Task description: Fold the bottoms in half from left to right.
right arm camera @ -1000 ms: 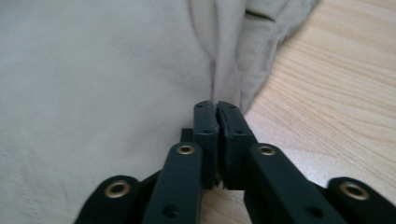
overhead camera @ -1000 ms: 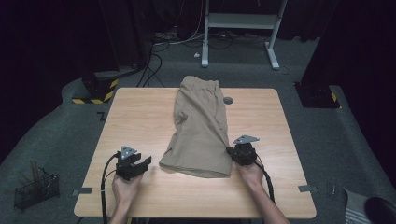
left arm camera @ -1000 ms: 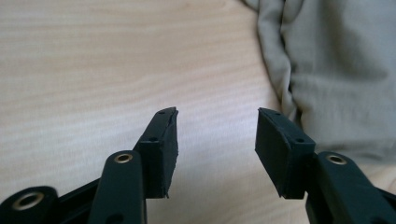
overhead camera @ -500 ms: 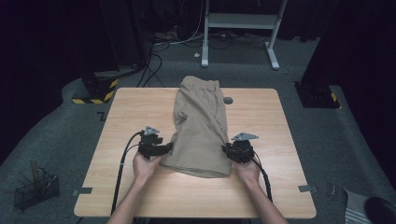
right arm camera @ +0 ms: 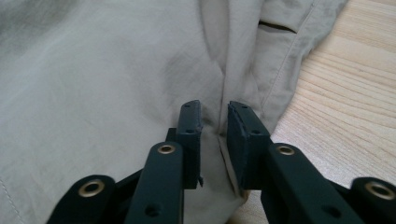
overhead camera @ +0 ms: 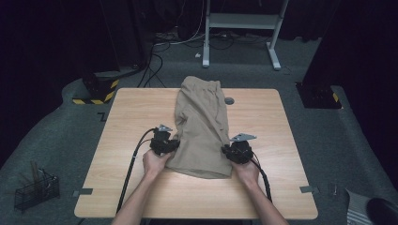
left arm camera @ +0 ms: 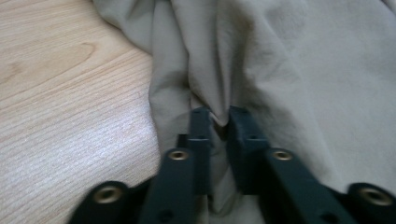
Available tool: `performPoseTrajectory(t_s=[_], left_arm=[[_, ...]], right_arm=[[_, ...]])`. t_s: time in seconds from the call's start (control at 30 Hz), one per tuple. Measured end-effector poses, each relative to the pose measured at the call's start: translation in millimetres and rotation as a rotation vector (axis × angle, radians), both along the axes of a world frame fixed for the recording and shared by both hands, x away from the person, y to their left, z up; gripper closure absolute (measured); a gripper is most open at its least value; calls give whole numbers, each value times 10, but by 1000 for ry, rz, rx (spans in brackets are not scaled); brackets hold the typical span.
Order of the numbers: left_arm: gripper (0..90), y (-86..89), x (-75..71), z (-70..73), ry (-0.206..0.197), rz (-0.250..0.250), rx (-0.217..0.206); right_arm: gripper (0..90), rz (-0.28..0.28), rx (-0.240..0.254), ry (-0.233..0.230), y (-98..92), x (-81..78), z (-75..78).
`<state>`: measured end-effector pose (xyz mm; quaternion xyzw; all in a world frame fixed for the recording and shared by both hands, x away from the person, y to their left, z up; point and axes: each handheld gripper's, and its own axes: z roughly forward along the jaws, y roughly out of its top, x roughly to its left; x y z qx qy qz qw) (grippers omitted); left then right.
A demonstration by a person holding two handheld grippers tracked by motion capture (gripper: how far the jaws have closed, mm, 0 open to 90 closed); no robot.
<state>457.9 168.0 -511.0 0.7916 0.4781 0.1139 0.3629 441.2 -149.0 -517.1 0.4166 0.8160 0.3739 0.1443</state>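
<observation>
A pair of khaki shorts lies folded lengthwise down the middle of the wooden table, waistband at the far end. My left gripper is at the shorts' near left edge; its jaws have just been closing and now pinch a raised fold of the cloth, seen at the left gripper. My right gripper is at the near right edge. Its jaws have also just been closing, and the right gripper holds a ridge of the shorts beside a seam.
A small dark round disc sits on the table beside the waistband. On the floor stand a wire basket at the left, a hazard-striped base, a white-framed stand behind and a dark base at the right.
My left hand has moved right from the bare table to the shorts' left edge, and its jaws have closed on the cloth. The right hand has stayed at the right edge.
</observation>
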Motion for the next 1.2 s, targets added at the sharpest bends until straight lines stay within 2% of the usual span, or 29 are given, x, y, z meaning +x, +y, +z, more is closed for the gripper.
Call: performPoseTrajectory(t_s=[0.13, 0.27, 0.37, 0.43, 0.57, 0.67, 0.7, 0.8, 0.87, 0.93, 1.0, 1.03, 1.1, 1.17, 1.2], left_arm=[[874, 16, 8, -18, 15, -2, -5], [886, 61, -7, 6, 8, 1, -3], [889, 159, -75, 41, 1, 19, -38], [891, 297, -170, 52, 1, 42, -93], [892, 422, -347, -8, 15, 51, -63], [882, 454, -437, 21, -1, 53, -61], [863, 452, -451, 52, -21, 55, -58], [663, 408, -411, 166, -55, 49, -80], [567, 347, -361, 206, -65, 44, -64], [528, 275, -288, 214, -64, 37, -43], [551, 209, -204, 177, -46, 34, -25], [602, 205, -180, 155, -41, 35, -26], [721, 229, -120, 74, 6, 36, -29], [841, 267, -120, 19, 30, 29, -31], [874, 284, -140, 9, 37, 26, -35]], right_arm=[[803, 9, -17, -1, 15, -11, -5], [875, 18, -41, -11, 14, -20, -7], [896, 21, -52, -17, -11, -40, -6], [898, 27, -58, -20, -30, -74, -3], [899, 49, -65, -22, -73, -164, 12], [896, 65, -55, -22, -107, -223, 45], [880, 68, -52, -26, -113, -237, 59], [775, 58, -16, -30, -129, -234, 114], [704, 36, 0, -37, -114, -202, 141], [682, 21, -3, -35, -83, -165, 143], [690, 14, -1, -25, -46, -117, 118], [714, 13, -10, -14, -21, -91, 94], [793, 18, -22, -3, 5, -63, 51], [885, 18, -38, -14, 12, -75, 17], [893, 22, -35, -14, 3, -89, 11]])
